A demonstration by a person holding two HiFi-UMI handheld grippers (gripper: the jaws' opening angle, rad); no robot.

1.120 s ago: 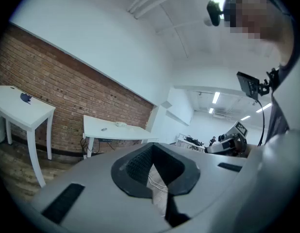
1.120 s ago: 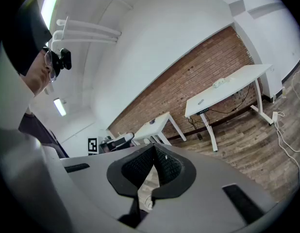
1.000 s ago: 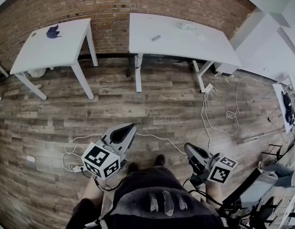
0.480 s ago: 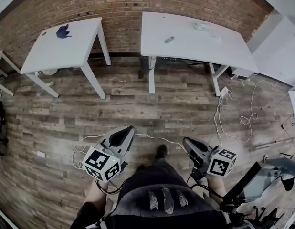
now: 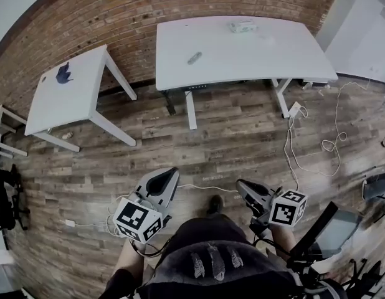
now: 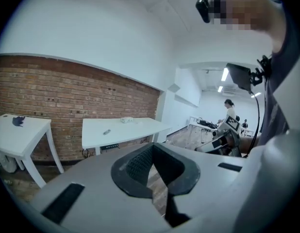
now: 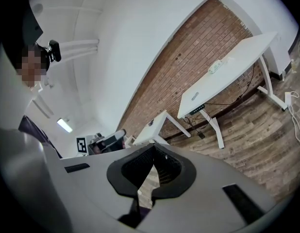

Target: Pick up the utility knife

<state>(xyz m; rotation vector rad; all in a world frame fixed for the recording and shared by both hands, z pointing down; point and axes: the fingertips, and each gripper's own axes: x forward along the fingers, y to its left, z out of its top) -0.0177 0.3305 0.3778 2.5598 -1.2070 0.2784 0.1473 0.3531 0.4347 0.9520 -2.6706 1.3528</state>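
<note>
Open wood floor (image 5: 242, 136) runs from the person to the large worktop (image 5: 267, 55); cables (image 5: 202, 187) trail across it; utility knife (image 5: 194, 58) lies on bare top, white item (image 5: 242, 25) well apart; smaller worktop (image 5: 80, 89) stands left; brick wall (image 5: 149, 5) closes the far side.

Dark top (image 5: 208, 254), grey hand-held grippers (image 5: 171, 174) (image 5: 240, 184)

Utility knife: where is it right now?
In the head view, the utility knife lies left of centre on the large white table by the brick wall, with a pale object farther right.
</note>
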